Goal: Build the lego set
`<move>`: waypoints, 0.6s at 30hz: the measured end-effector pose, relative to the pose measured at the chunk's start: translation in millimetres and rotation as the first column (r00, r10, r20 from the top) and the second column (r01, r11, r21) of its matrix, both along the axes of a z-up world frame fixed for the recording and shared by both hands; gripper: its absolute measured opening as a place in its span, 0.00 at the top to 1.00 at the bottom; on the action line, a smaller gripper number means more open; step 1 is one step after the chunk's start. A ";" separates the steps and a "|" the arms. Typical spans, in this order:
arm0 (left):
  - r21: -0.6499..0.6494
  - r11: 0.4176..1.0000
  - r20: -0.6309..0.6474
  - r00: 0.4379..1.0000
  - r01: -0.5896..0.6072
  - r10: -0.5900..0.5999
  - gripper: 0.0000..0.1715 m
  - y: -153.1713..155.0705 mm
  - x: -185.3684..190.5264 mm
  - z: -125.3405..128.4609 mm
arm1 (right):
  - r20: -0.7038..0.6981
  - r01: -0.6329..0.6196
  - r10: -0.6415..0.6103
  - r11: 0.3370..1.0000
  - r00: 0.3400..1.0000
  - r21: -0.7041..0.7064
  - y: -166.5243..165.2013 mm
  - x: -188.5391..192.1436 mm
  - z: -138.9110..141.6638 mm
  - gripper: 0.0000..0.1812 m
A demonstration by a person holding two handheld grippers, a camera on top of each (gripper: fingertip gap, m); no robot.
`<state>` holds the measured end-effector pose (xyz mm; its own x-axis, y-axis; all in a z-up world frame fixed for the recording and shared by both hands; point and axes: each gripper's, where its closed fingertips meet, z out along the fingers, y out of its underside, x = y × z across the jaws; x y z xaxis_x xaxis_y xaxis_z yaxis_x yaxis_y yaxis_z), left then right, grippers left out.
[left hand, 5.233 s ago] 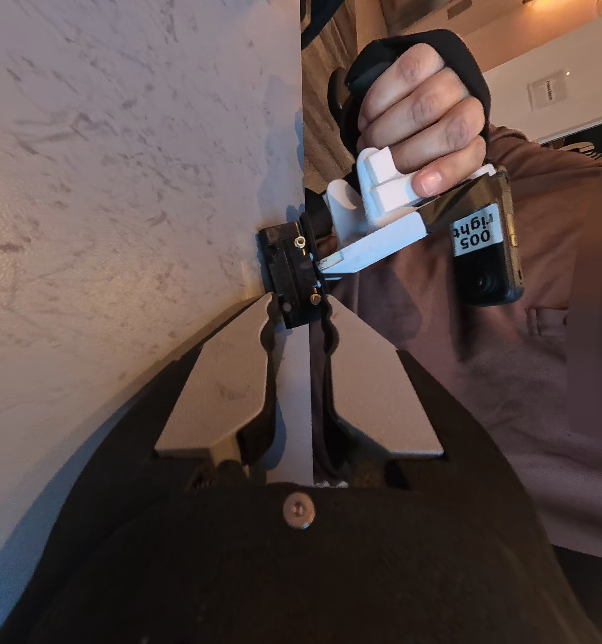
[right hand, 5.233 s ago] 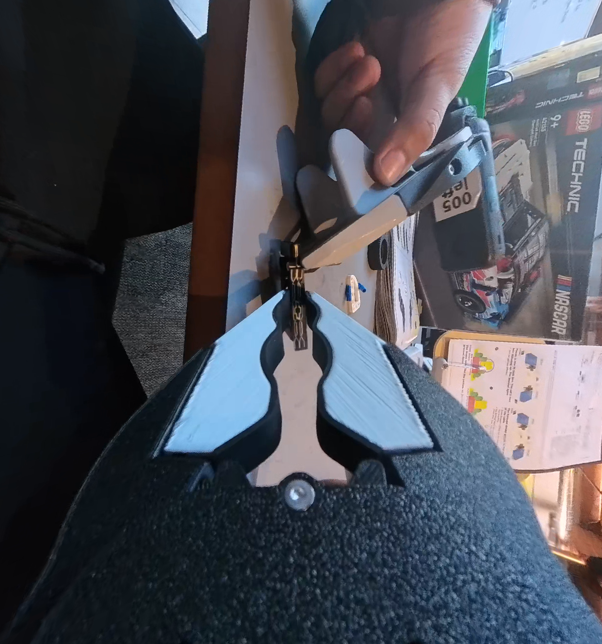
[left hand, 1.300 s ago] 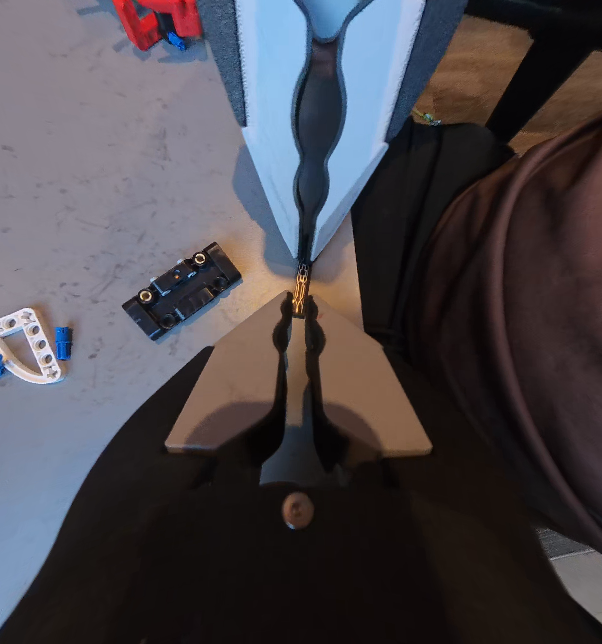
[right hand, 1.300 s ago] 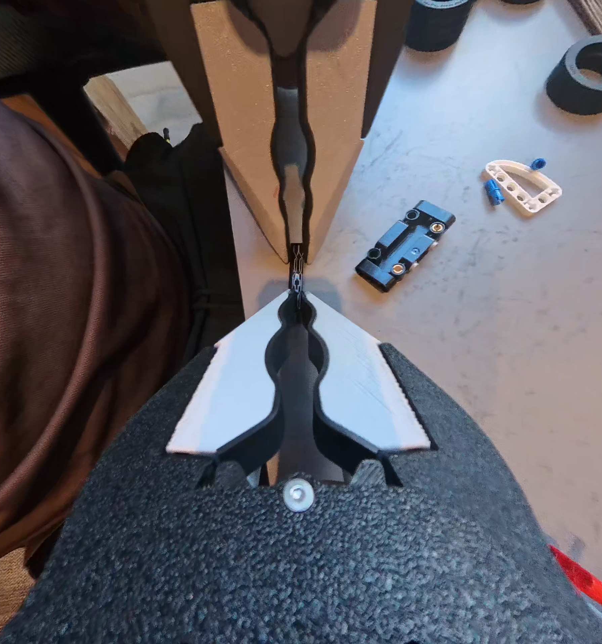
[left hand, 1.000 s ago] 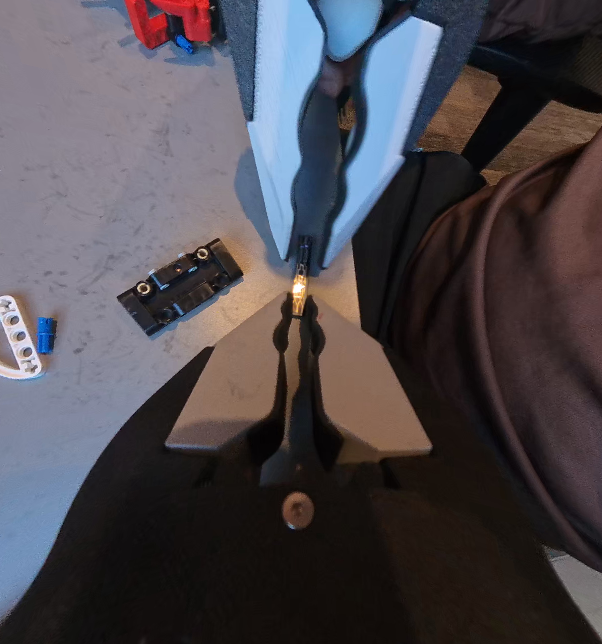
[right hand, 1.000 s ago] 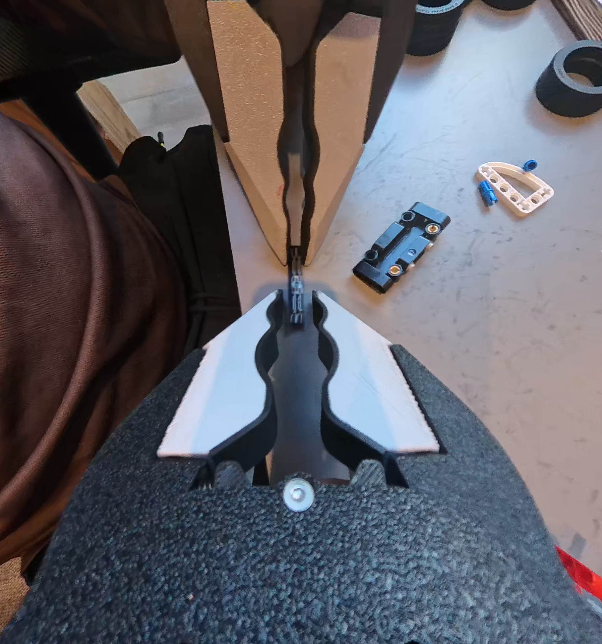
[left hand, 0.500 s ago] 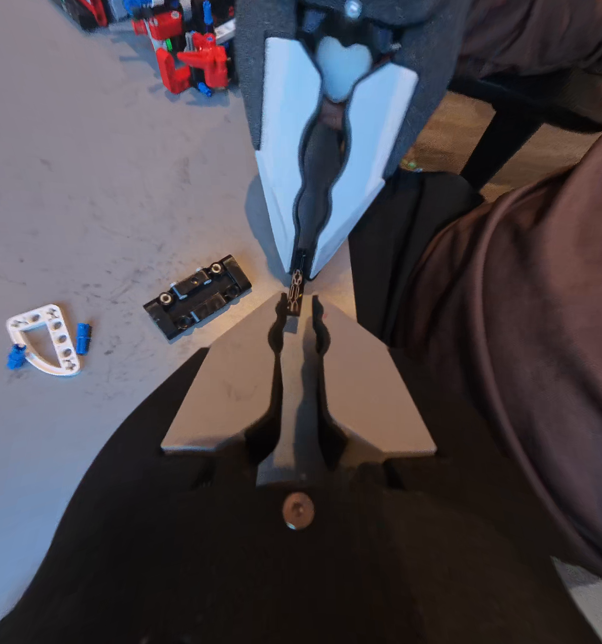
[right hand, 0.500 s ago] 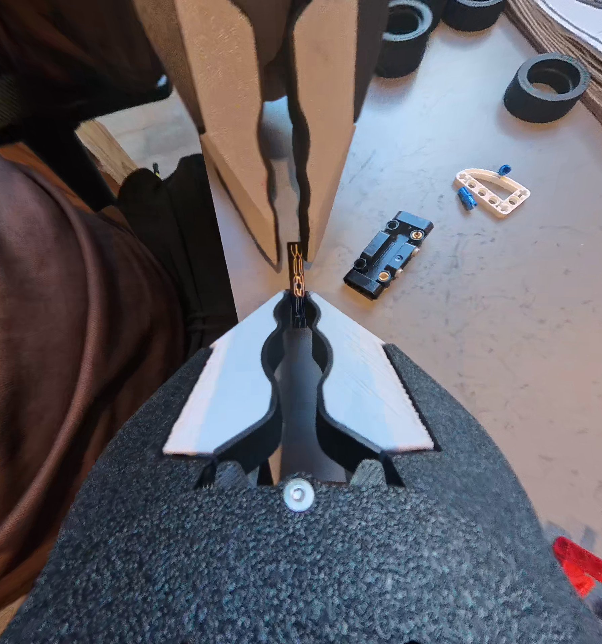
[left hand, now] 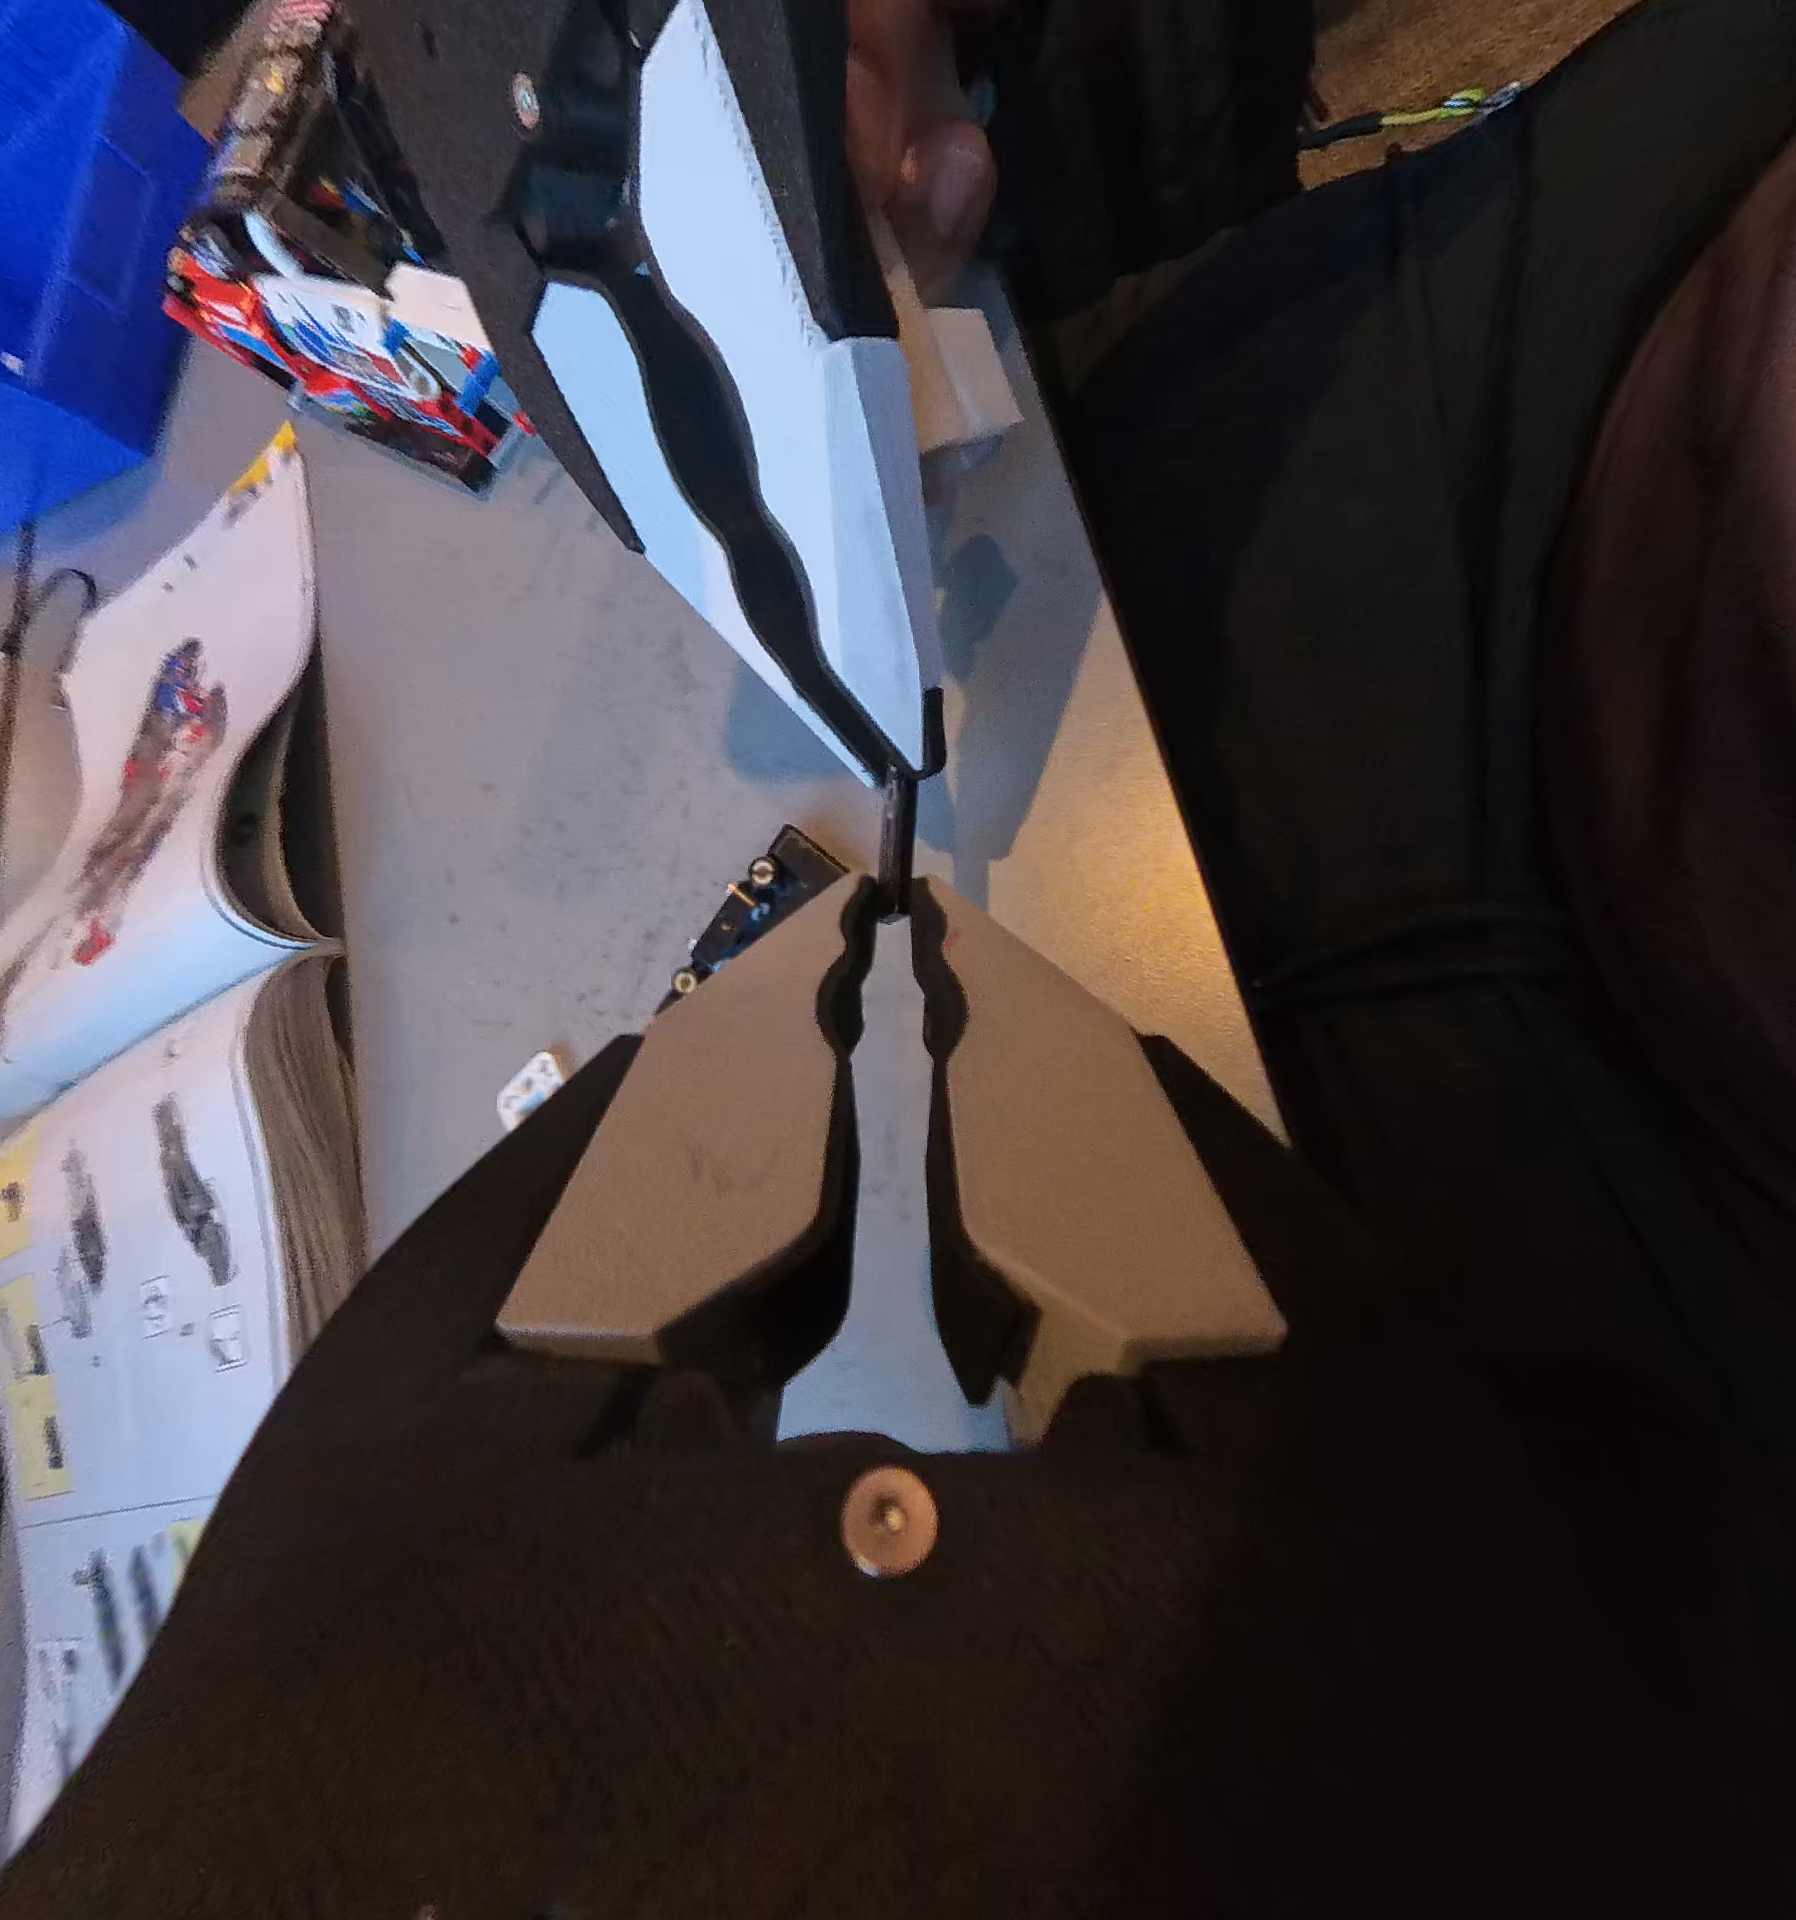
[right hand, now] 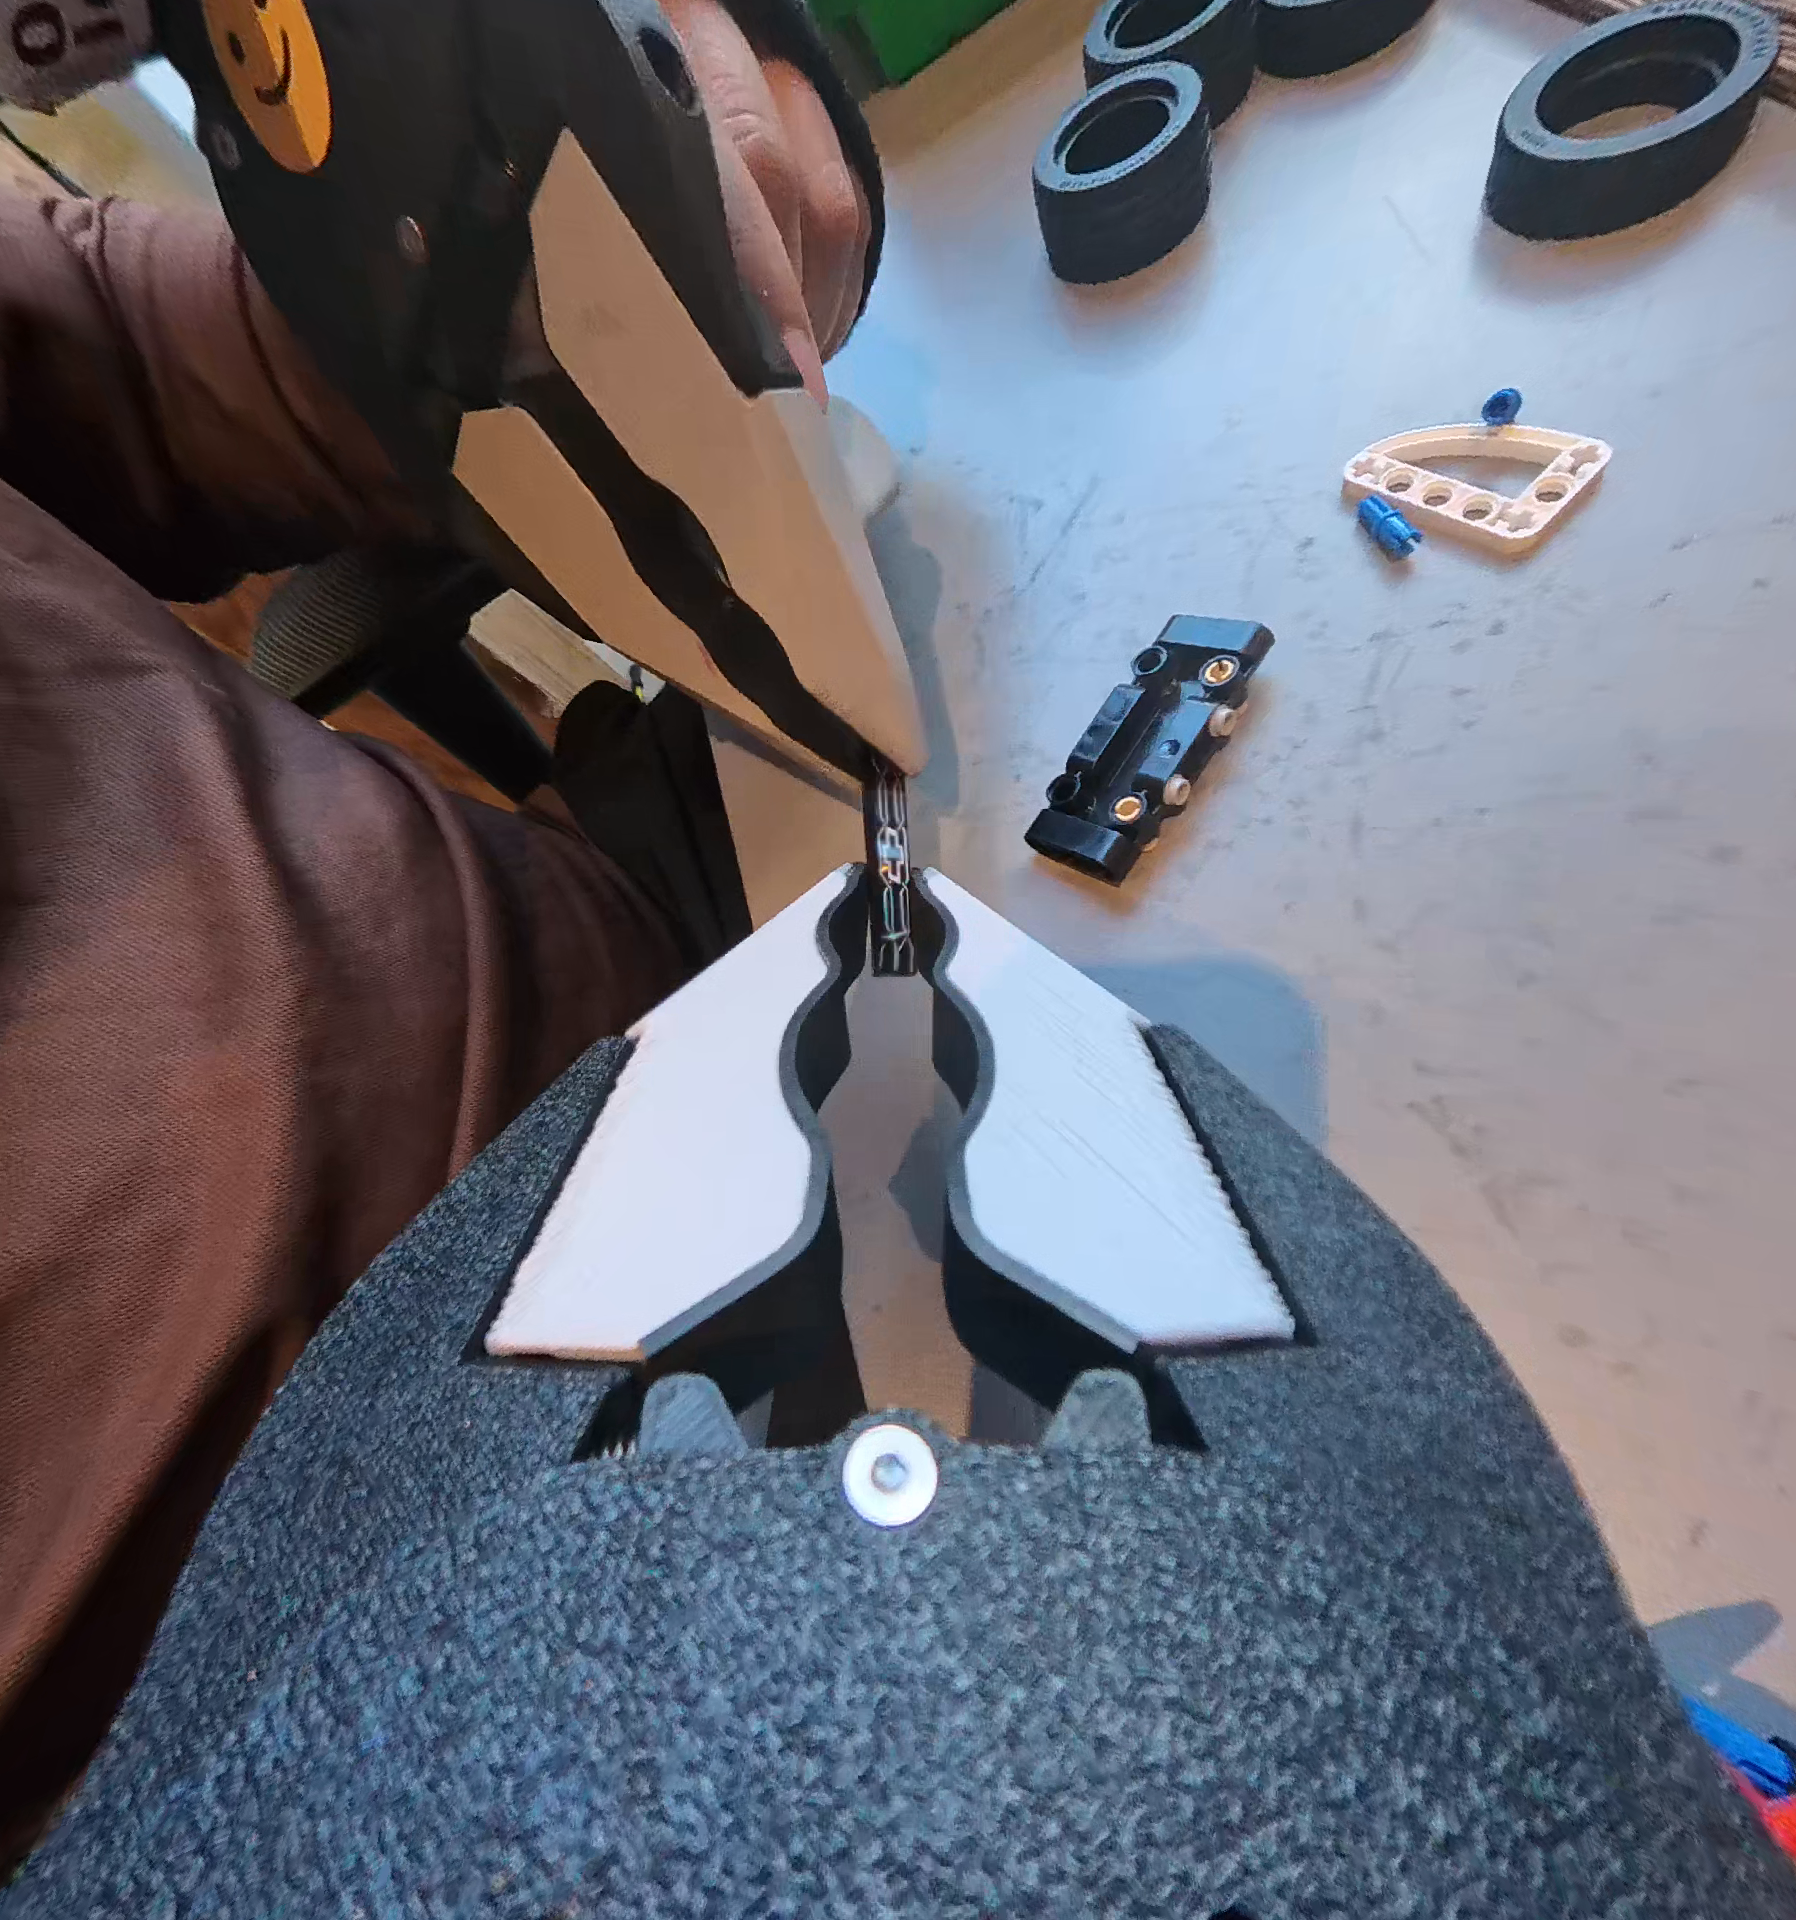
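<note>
A thin black Lego piece (right hand: 889, 821) with a shiny pattern is held in the air over the table's near edge. My right gripper (right hand: 889, 883) is shut on its near end. My left gripper (left hand: 892, 899) is shut on the other end; it shows in the right wrist view (right hand: 889, 767) coming down from the upper left. The piece (left hand: 899, 831) spans the short gap between the two sets of tips, the right gripper (left hand: 906, 767) slanting in from above. A black block with tan pins (right hand: 1148, 743) lies on the table (right hand: 1393, 935) just beyond.
A white curved frame (right hand: 1476, 483) with a blue pin (right hand: 1387, 525) lies farther out. Black tyres (right hand: 1122, 171) stand at the back. An open instruction booklet (left hand: 146, 935), a red car model (left hand: 354, 353) and a blue bin (left hand: 32, 260) show left. A person's brown sleeve (right hand: 198, 831) is close. Both grippers' tips are close together, under 4 cm apart.
My left gripper, open around the piece's end half a second ago, has shut on it. Both grippers have tilted, so each now meets the other at a slant. The black block has not moved.
</note>
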<state>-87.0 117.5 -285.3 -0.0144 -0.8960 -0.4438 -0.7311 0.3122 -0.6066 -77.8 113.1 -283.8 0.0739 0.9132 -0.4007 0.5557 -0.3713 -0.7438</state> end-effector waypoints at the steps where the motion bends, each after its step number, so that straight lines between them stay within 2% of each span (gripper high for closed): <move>1: -0.034 0.999 -0.009 1.000 -0.010 0.009 0.98 0.8 -0.7 -2.2 | 0.012 0.008 -0.009 1.000 1.000 0.028 2.6 0.4 -0.8 0.96; 3: -0.113 0.993 -0.018 0.999 -0.034 0.033 0.99 3.3 -2.3 -4.7 | 0.042 0.016 -0.024 0.984 0.999 0.178 7.9 0.9 0.6 0.94; 5: -0.215 0.976 -0.021 0.999 -0.047 0.043 1.00 2.7 -3.1 -5.7 | 0.089 -0.001 -0.032 0.935 0.996 0.355 10.3 1.6 2.5 0.90; 8: -0.291 0.956 -0.016 1.000 -0.030 0.026 1.00 2.0 -3.5 -4.0 | 0.148 -0.050 -0.035 0.844 0.988 0.533 9.4 -0.5 0.8 0.96; 11: -0.357 0.934 -0.038 0.999 -0.019 0.006 0.99 1.0 -5.1 -5.9 | 0.154 -0.063 -0.036 0.804 0.987 0.591 6.9 -6.8 2.2 0.97; 14: -0.345 0.938 -0.054 0.999 -0.016 -0.003 1.00 3.9 -5.8 -6.6 | 0.176 -0.074 -0.043 0.792 0.983 0.605 8.3 -8.2 0.2 0.98; 18: -0.317 0.949 -0.061 0.998 -0.004 -0.016 1.00 4.2 -4.8 -6.2 | 0.169 -0.062 -0.046 0.812 0.985 0.581 8.8 -7.1 -0.5 1.00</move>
<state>-91.8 121.6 -291.5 -0.0385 -0.9900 -0.1354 -0.7690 0.1159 -0.6287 -84.9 121.8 -284.4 0.0823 0.9711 0.2241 0.6919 0.1061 -0.7141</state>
